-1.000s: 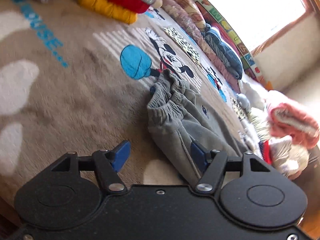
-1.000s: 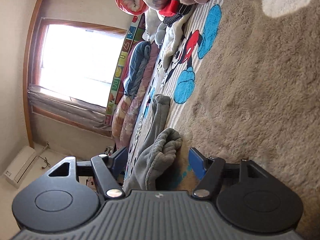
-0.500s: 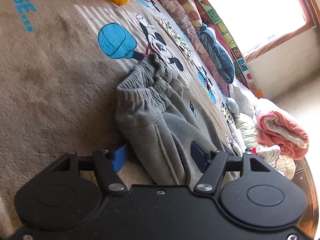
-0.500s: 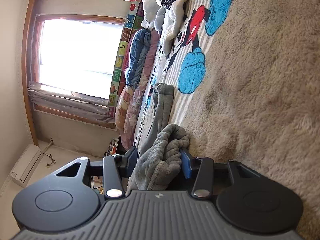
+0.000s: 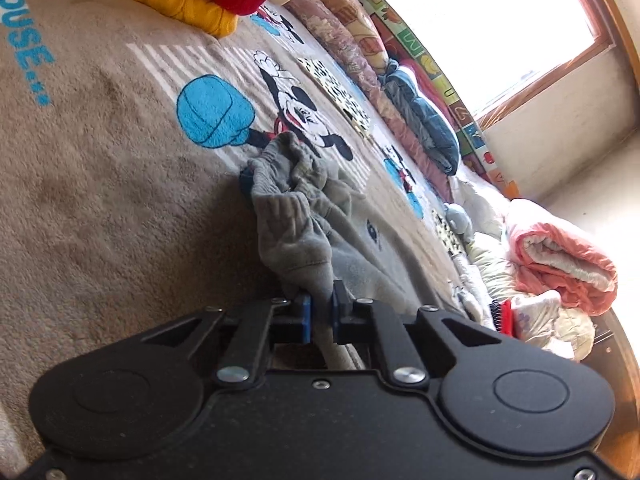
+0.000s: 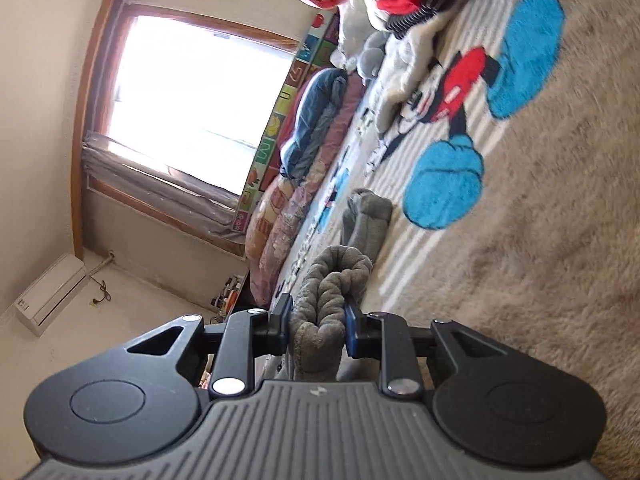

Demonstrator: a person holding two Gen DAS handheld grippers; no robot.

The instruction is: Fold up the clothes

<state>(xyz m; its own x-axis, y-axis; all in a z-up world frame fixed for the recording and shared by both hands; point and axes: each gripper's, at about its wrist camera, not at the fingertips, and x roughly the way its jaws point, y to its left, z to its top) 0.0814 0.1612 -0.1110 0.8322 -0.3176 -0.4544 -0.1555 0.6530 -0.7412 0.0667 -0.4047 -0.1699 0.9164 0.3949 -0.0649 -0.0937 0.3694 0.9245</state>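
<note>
- Gripping at both ends now: your left gripper (image 5: 320,316) has closed from wide open a second ago to a narrow gap, pads pinching the edge of the grey pants (image 5: 304,224) near the waistband.
- Your right gripper (image 6: 316,326) has also drawn in, more loosely; a thick roll of grey fleece fills the space between its fingers, pads touching it on both sides.
- Pants location: lying on the tan blanket (image 5: 100,184), bunched waistband just beside the blue glove of the mouse print (image 5: 298,114). In the right view a farther grey fold (image 6: 366,216) rests on the blanket ahead of the held roll.
- Change since half a second ago: both tools went from straddling the cloth to holding it. Judgement: grasp phase done; lift and spread can follow.
- Risk, judged: the right hold takes in several layers, so the fabric may come up doubled, not flat.
- Surroundings: piled clothes (image 5: 560,256) along the blanket's far edge, a window (image 6: 200,112) beyond.
</note>
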